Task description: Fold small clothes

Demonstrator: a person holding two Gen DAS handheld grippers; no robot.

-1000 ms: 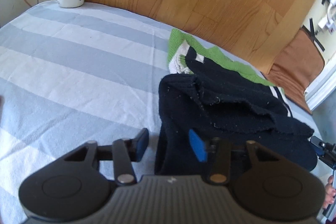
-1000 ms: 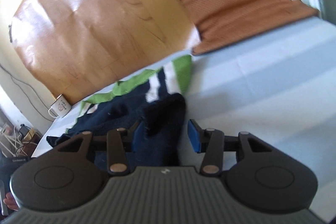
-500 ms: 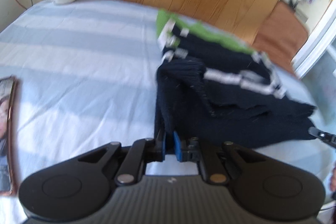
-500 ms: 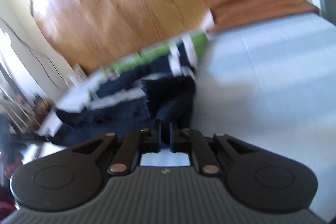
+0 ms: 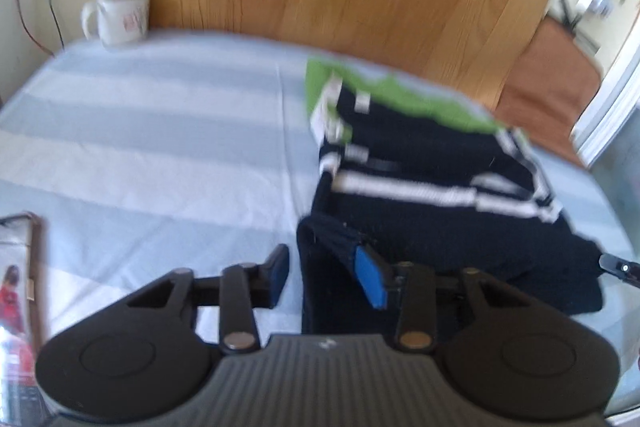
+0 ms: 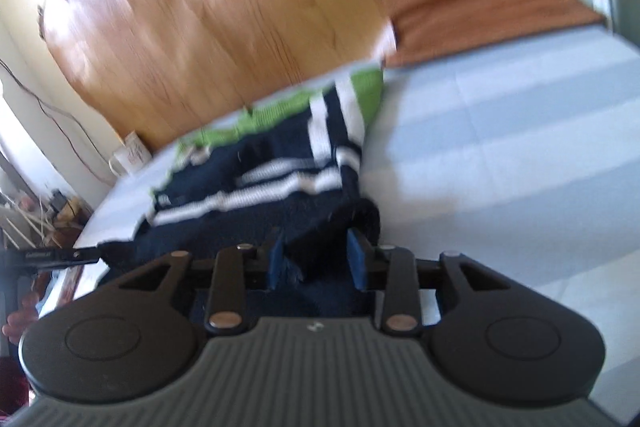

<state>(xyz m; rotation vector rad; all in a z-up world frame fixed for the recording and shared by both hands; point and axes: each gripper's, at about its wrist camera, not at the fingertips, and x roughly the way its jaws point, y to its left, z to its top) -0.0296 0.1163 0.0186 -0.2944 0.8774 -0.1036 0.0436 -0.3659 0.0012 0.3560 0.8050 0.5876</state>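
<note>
Sweater [image 5: 420, 223]: navy, striped, on bed [image 5: 160, 147], frame centre-right.
Left tongs [image 5: 320, 263]: released, wide, just been opening; sweater edge between, ungripped.
Right tongs [image 6: 316, 247]: released, just been opening; fold between.
Unclear: motion blur; pad contact uncertain.

No lettering is showing clearly enough to read. The white mug [image 5: 122, 11] at the far left is bearing a blurred pink design, and faint pale print is running along a black bar [image 6: 52, 255] at the near left, illegible.

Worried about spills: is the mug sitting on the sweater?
No, the mug stands on the striped sheet, well apart from the sweater.
</note>
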